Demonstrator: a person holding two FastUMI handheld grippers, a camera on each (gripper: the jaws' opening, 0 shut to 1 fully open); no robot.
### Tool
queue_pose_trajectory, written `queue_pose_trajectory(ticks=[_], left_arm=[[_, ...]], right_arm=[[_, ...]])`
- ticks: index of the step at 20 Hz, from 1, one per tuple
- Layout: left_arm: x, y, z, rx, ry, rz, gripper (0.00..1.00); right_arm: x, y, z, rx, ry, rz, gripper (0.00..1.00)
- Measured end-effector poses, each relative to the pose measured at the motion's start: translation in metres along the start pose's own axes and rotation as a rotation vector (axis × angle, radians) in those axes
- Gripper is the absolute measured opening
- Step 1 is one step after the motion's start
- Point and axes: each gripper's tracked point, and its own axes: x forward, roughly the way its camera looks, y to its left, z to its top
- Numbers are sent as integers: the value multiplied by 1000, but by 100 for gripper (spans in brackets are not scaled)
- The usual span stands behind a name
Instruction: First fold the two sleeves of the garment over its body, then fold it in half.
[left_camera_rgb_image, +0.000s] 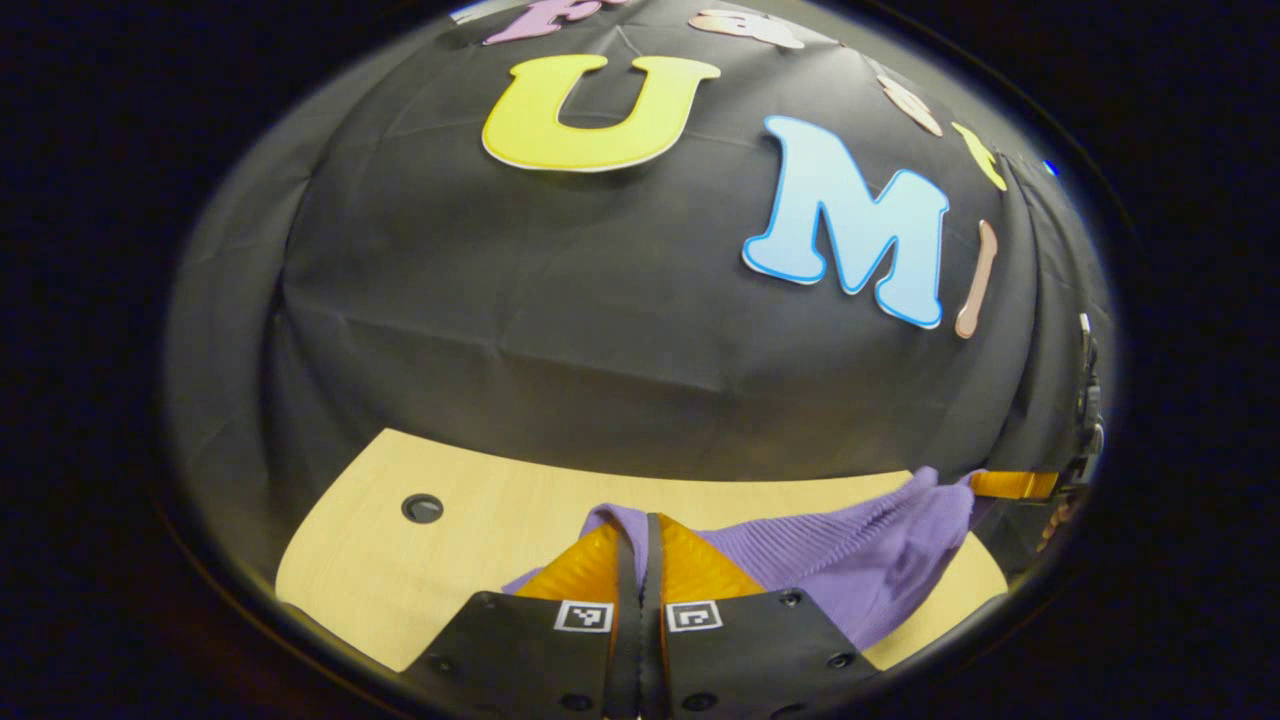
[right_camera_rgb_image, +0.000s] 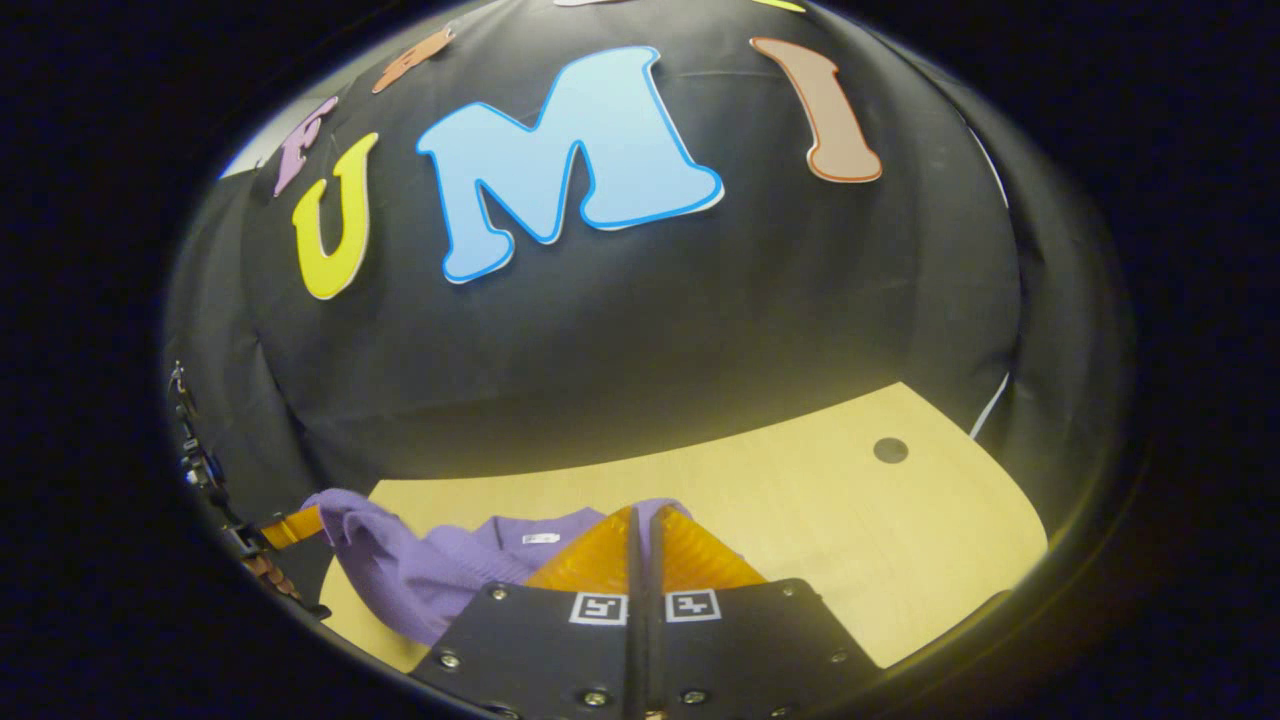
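- Garment (left_camera_rgb_image: 850, 555): purple ribbed knit, judged light, soft and limp; sags between holds. Best taken at edge or corner. Lies lower centre to lower right in the left gripper view, lifted partly off the worktop (left_camera_rgb_image: 400, 560).
- Left gripper (left_camera_rgb_image: 640, 560): fingers together, apparently pinching a garment edge; contact is partly hidden.
- Right gripper (right_camera_rgb_image: 640, 550): fingers together at lower centre, cloth at the tips, likewise clamped on it.

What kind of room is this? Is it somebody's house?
Probably not a house: it looks like a recording booth. A black cloth wall hangs behind a bare wooden table, where two grippers hold a purple garment.
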Motion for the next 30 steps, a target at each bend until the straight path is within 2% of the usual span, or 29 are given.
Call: queue_pose_trajectory(ticks=[3,6,11,13,14,15,16,19,21,23,25,26,27,29,30], left_arm=[[39,8,-29,34,48,17,5],[42,15,-39,33,88,25,5],[50,25,-53,58,110,82,6],[53,30,-58,91,129,120,8],[54,29,-59,99,133,125,10],[52,26,-58,104,128,125,11],[51,21,-56,109,118,118,18],[41,11,-53,128,99,101,22],[33,5,-49,122,80,88,50],[23,2,-42,105,61,92,78],[9,-1,-36,96,43,102,79],[2,-1,-33,100,30,112,89],[-6,-1,-29,106,15,122,89],[-28,-7,-18,110,-20,134,95],[-38,-9,-13,112,-39,142,96]], right_arm=[[35,-5,-13,0,43,-27,0],[54,-8,-35,-26,90,-60,0],[59,-10,-44,-82,109,-94,0],[58,-11,-44,-86,112,-109,2],[56,-8,-42,-89,111,-104,6],[56,-6,-42,-95,109,-104,2],[55,-7,-42,-106,108,-113,11],[43,-7,-38,-146,92,-116,18],[33,-5,-32,-171,75,-120,40],[26,-2,-28,-181,64,-110,51],[14,-1,-24,-199,52,-108,62],[7,1,-22,-208,43,-101,75],[-1,2,-19,-220,29,-97,77],[-22,4,-8,-254,-9,-93,91],[-32,5,-4,-268,-27,-89,91]])
